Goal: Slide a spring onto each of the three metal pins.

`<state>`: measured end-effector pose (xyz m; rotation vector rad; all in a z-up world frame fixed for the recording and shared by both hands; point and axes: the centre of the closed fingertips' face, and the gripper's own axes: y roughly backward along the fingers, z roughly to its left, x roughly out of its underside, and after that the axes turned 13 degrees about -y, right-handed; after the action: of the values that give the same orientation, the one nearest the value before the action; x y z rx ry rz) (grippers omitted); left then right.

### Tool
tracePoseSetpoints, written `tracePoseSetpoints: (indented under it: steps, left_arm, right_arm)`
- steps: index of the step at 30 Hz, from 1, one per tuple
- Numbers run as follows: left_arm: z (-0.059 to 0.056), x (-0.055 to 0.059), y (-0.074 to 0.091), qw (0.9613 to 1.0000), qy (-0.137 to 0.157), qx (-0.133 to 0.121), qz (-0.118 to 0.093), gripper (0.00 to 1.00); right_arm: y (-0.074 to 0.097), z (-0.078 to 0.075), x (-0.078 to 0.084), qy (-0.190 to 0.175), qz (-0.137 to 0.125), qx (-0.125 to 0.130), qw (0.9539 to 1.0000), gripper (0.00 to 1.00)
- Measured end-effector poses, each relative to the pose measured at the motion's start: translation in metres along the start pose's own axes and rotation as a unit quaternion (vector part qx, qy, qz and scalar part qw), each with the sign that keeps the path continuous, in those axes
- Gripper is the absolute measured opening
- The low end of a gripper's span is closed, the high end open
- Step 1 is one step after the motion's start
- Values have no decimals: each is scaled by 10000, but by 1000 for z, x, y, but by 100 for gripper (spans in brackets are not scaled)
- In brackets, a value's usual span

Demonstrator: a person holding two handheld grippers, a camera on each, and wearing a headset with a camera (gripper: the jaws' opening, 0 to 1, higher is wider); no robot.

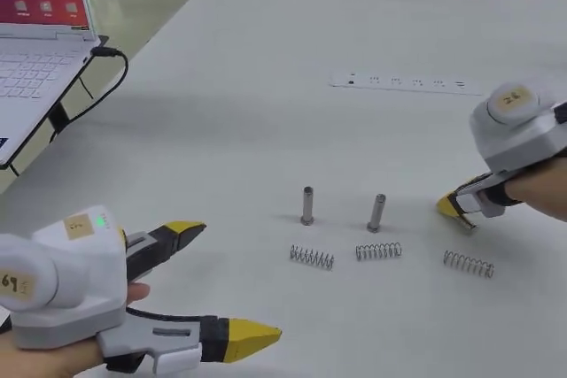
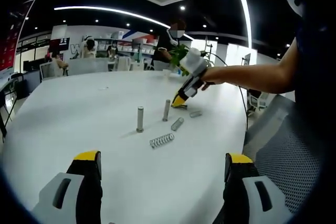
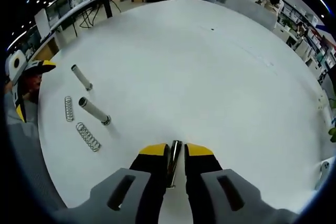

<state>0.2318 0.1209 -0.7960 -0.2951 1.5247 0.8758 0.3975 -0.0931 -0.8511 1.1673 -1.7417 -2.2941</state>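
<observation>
The third pin shows as a thin metal sliver between the pressed-together jaws of the right tool, which cover its sides and lower end. In the head view the laptop is cut off by the left and top edges. The body of the left tool runs off the bottom edge.
</observation>
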Motion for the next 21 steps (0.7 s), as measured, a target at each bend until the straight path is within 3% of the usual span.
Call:
tracePoseSetpoints:
  steps: [21]
  left_arm:
    - [0,0,0,10000,-8,-11,-2,94]
  right_arm:
    - [-2,0,4,-338,142,162,9992,5]
